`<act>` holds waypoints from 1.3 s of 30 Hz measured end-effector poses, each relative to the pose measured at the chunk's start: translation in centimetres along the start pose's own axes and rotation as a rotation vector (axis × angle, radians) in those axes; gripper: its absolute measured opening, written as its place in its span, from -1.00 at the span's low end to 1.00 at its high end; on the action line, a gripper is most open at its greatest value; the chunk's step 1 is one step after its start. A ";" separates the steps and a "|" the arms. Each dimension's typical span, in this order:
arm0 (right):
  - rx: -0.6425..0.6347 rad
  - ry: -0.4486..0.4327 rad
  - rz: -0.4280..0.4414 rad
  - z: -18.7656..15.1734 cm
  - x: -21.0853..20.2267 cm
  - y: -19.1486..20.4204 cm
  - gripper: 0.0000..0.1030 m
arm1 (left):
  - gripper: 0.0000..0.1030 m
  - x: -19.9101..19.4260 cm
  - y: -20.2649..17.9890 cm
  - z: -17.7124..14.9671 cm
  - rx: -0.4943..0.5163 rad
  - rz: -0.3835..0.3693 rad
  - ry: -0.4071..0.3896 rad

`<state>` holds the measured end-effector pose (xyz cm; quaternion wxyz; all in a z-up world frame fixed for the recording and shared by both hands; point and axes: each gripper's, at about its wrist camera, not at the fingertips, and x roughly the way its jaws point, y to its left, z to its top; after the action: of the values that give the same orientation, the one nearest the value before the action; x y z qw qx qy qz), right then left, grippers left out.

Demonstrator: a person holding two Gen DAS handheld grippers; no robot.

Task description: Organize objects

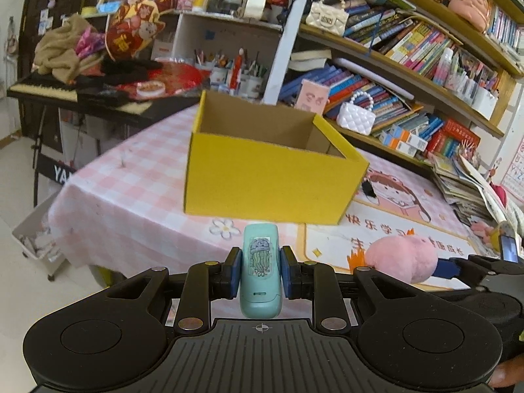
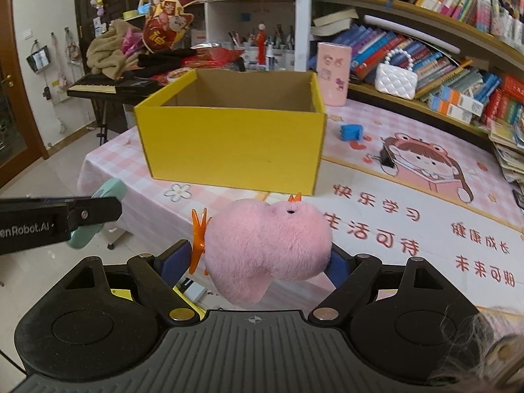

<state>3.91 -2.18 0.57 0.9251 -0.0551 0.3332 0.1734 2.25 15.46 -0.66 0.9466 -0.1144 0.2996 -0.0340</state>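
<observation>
An open yellow cardboard box (image 1: pixel 271 177) stands on the pink checked table; it also shows in the right wrist view (image 2: pixel 229 144) and looks empty. My left gripper (image 1: pixel 261 270) is shut on a teal stapler-like device with a sticker (image 1: pixel 260 271), held above the table's near edge in front of the box. My right gripper (image 2: pixel 262 258) is shut on a pink plush toy with orange feet (image 2: pixel 265 245), held to the right of the left gripper. The plush also shows in the left wrist view (image 1: pixel 401 258), the teal device in the right wrist view (image 2: pixel 104 196).
A blue small object (image 2: pixel 350 131) and a black binder clip (image 2: pixel 388 159) lie on the cartoon mat (image 2: pixel 425 216) right of the box. A pink box (image 2: pixel 332 72) stands behind. Bookshelves (image 1: pixel 409 65) line the right; a keyboard (image 1: pixel 78 95) with clutter stands on the left.
</observation>
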 end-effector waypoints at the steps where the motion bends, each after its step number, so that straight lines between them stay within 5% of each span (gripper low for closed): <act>1: -0.004 0.000 0.004 0.1 0.0 0.3 0.60 | -0.55 -0.1 0.2 0.3 0.001 0.003 -0.009; 13: -0.016 -0.024 0.040 3.3 0.5 0.8 0.60 | -0.55 1.2 1.2 5.0 -0.013 0.008 -0.127; 26: -0.076 -0.217 0.020 12.7 4.7 -2.0 0.60 | -0.55 6.4 0.5 10.5 -0.039 0.019 -0.196; 39: -0.309 0.013 0.089 15.7 15.5 -2.0 0.61 | -0.55 14.3 -0.4 12.3 -0.037 0.066 -0.080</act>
<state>25.12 3.78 2.75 0.8949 -0.1829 0.3105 0.2631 21.01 15.57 1.20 0.9562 -0.1230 0.2656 0.0075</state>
